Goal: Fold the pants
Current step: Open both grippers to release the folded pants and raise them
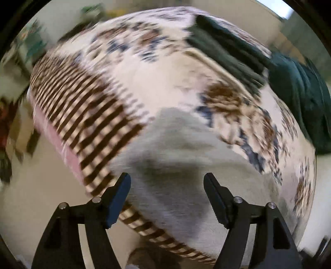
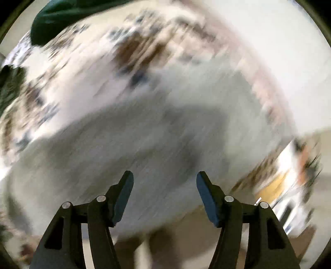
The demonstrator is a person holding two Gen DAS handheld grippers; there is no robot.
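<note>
Light grey pants point(image 1: 175, 157) lie flat on a patterned cream, brown and blue blanket point(image 1: 149, 78). They also show in the right wrist view point(image 2: 157, 140), heavily blurred. My left gripper point(image 1: 167, 182) is open and empty, just above the pants near the blanket's striped edge. My right gripper point(image 2: 164, 180) is open and empty over the grey cloth near its front edge. Both views are blurred by motion.
A folded dark green garment point(image 1: 227, 49) lies at the blanket's far side, with a teal garment point(image 1: 304, 99) to its right; the teal one also shows in the right wrist view point(image 2: 60, 16). A striped brown border point(image 1: 82, 115) marks the blanket's left edge. Pale floor lies beyond.
</note>
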